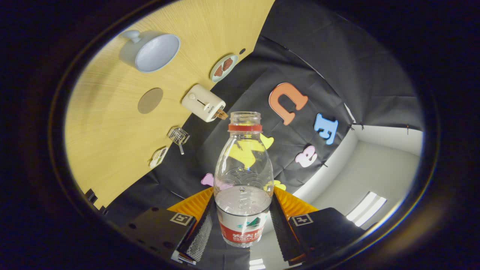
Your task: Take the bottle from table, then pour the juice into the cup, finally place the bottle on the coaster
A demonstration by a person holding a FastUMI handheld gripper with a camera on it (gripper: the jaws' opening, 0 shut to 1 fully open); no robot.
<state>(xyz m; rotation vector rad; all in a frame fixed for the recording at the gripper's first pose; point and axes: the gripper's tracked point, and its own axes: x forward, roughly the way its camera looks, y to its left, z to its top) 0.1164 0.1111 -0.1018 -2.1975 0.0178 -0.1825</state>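
My gripper (243,225) is shut on a clear plastic bottle (243,176), both fingers pressing its labelled lower body. The bottle has no cap, a red ring below its open mouth, and some clear liquid in the lower part. The whole view is rolled over, so the wooden table (112,142) appears to the side and above. On it, well beyond the fingers, stands a pale grey cup (152,50) with a handle, its inside showing nothing. A round brown coaster (150,100) lies on the table between the cup and the bottle's side.
A cream toaster (203,102) stands near the table's far edge, close to the bottle's neck. A small plate with brown pieces (224,67), a little wire basket (179,135) and a small packet (158,156) also sit along that edge. Black cloth wall behind.
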